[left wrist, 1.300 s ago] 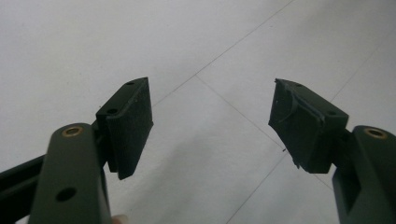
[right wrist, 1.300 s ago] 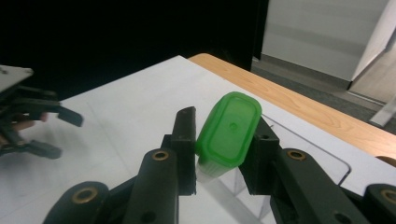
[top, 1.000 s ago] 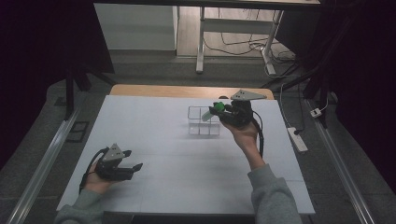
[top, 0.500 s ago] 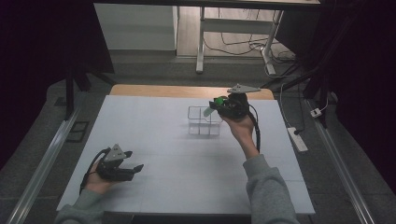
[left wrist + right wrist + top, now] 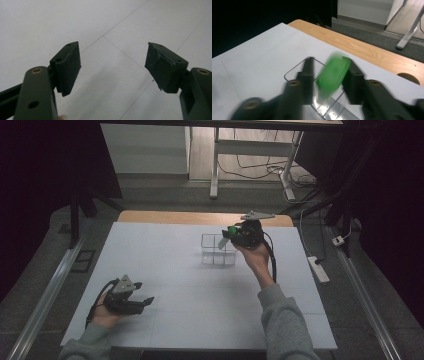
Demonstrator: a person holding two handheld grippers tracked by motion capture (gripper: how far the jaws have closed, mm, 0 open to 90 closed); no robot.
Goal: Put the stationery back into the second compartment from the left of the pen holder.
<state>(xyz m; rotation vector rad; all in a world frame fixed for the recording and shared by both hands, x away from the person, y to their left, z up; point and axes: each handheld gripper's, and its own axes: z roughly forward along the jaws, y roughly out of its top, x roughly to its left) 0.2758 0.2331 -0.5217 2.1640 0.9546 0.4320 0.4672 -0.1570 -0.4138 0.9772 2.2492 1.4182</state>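
Green piece (image 5: 333, 75) loose between just-parted right claw (image 5: 329, 72) jaws above clear tray's rim (image 5: 218, 236); left claw (image 5: 112, 67) wide.

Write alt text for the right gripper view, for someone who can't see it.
A blurred green object sits between the right gripper's two black jaws, which have just been opening, above a clear plastic container on a white table. A wooden edge runs behind.

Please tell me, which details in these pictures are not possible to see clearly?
- Small green object between the right gripper jaws: motion blur in the right gripper view hides its shape and whether the pads touch it.
- Clear plastic divided box: its contents are too small in the high view; the jaws cover it in the right gripper view.
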